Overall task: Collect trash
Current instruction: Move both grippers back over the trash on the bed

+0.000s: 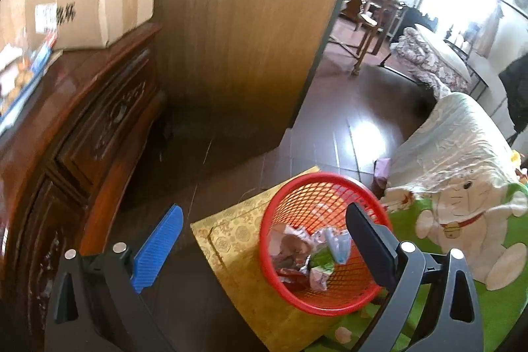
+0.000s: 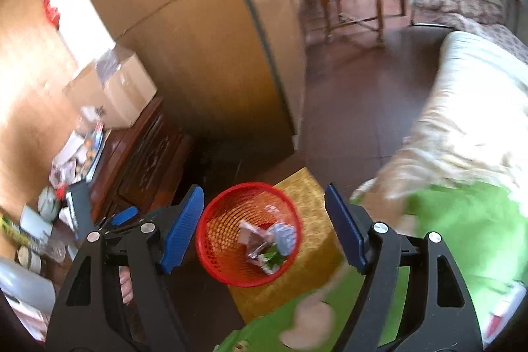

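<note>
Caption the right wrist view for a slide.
Open right gripper above a red mesh basket of crumpled wrappers on a yellow box.

Both wrist views angled down, sharing the red basket [image 1: 325,253] nearby
</note>
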